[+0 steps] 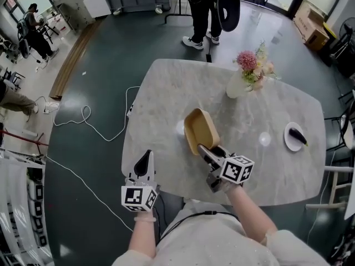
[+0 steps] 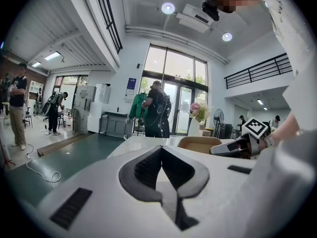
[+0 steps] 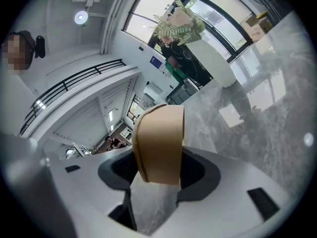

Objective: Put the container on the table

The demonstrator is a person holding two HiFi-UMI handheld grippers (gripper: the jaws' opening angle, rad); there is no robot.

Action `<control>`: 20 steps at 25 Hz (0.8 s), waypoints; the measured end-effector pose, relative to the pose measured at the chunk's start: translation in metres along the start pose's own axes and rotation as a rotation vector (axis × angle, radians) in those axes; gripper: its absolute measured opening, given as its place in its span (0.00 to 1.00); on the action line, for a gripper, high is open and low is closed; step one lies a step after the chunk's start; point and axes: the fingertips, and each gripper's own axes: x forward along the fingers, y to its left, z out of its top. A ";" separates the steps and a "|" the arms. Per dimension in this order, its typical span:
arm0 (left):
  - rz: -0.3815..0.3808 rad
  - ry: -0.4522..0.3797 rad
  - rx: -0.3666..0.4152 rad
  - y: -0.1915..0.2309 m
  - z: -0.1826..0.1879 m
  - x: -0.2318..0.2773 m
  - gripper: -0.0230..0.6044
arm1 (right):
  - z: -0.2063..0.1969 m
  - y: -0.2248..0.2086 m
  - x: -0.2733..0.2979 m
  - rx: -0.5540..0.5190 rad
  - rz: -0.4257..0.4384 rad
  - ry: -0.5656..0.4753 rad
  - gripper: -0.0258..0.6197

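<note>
The right tool [image 1: 205, 152] clamps the near rim of the container [image 1: 201, 128], whose length runs straight ahead over the table [image 1: 177, 87]; the left tool [image 1: 146, 159], clenched empty, is farther off.

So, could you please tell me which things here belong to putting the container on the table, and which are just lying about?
Job in hand: container, gripped by the right tongs; table.
Lying about: vase of flowers; plate with a dark item on it; cable on the floor; left tongs, idle and holding nothing.
</note>
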 end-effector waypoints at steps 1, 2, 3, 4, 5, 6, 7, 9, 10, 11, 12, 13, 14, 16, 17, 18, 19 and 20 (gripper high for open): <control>0.000 0.002 0.001 0.001 -0.001 0.001 0.04 | 0.000 -0.001 0.003 0.016 0.003 -0.002 0.40; 0.001 0.003 0.001 0.001 -0.001 0.002 0.04 | 0.000 -0.001 0.005 0.032 0.007 -0.003 0.40; 0.001 0.004 0.002 0.002 -0.002 0.003 0.04 | 0.000 -0.002 0.007 0.047 0.011 -0.005 0.40; 0.000 0.005 0.003 0.002 -0.002 0.004 0.04 | -0.001 -0.002 0.009 0.060 0.015 -0.006 0.40; -0.002 0.006 0.003 0.002 -0.002 0.005 0.04 | -0.001 -0.002 0.011 0.074 0.019 -0.009 0.40; -0.003 0.007 0.003 0.002 -0.002 0.006 0.04 | -0.001 -0.002 0.012 0.088 0.024 -0.011 0.40; -0.004 0.008 0.003 0.001 -0.003 0.006 0.04 | -0.001 -0.003 0.014 0.103 0.029 -0.013 0.40; -0.006 0.008 0.003 0.002 -0.003 0.007 0.04 | -0.001 -0.003 0.017 0.137 0.039 -0.018 0.40; -0.007 0.009 0.003 0.001 -0.003 0.007 0.04 | 0.000 -0.004 0.019 0.156 0.044 -0.021 0.40; -0.007 0.009 0.002 0.001 -0.004 0.008 0.04 | 0.000 -0.004 0.021 0.175 0.049 -0.024 0.40; -0.007 0.008 0.002 0.001 -0.004 0.009 0.04 | 0.001 -0.004 0.022 0.194 0.053 -0.027 0.40; -0.007 0.007 0.001 0.001 -0.004 0.010 0.04 | 0.001 -0.005 0.024 0.211 0.058 -0.029 0.40; -0.006 0.006 0.000 0.001 -0.005 0.010 0.04 | 0.001 -0.006 0.025 0.226 0.062 -0.031 0.40; -0.002 0.005 -0.001 0.002 -0.006 0.011 0.04 | 0.001 -0.007 0.028 0.253 0.072 -0.035 0.40; 0.000 0.005 -0.002 0.003 -0.006 0.012 0.04 | 0.001 -0.007 0.029 0.266 0.075 -0.038 0.40; 0.002 0.004 -0.004 0.003 -0.006 0.013 0.04 | 0.001 -0.008 0.031 0.278 0.078 -0.041 0.40; 0.004 0.003 -0.005 0.004 -0.006 0.014 0.04 | 0.002 -0.008 0.032 0.290 0.080 -0.045 0.40; 0.005 0.002 -0.006 0.005 -0.006 0.014 0.04 | 0.002 -0.008 0.034 0.304 0.084 -0.050 0.39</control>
